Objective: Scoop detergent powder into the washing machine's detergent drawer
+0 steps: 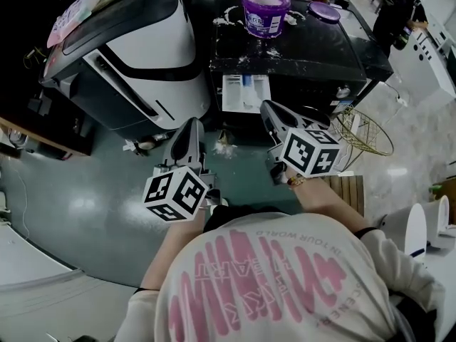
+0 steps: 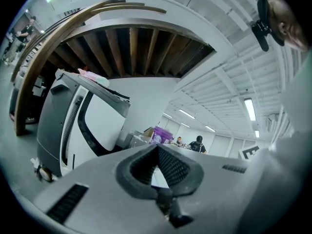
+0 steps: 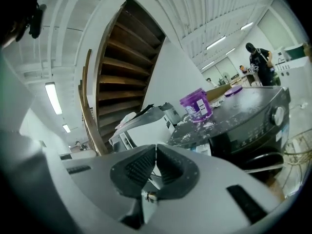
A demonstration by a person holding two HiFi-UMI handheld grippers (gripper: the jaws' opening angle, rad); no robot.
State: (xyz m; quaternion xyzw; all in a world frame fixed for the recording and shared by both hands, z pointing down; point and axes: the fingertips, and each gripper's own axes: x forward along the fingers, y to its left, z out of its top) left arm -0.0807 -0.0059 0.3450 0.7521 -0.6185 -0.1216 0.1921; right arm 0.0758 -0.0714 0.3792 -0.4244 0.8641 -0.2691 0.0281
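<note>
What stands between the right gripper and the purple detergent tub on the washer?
Nothing visible. The right gripper, shut and empty, has a clear line to the purple tub on the washer's top.

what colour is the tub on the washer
The tub is purple; the head view shows it best.

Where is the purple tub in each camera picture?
Head view: purple tub at top centre, on the black machine.
Left gripper view: small, just below centre.
Right gripper view: right of centre.
Shared landmark: white machine left of the tub.
</note>
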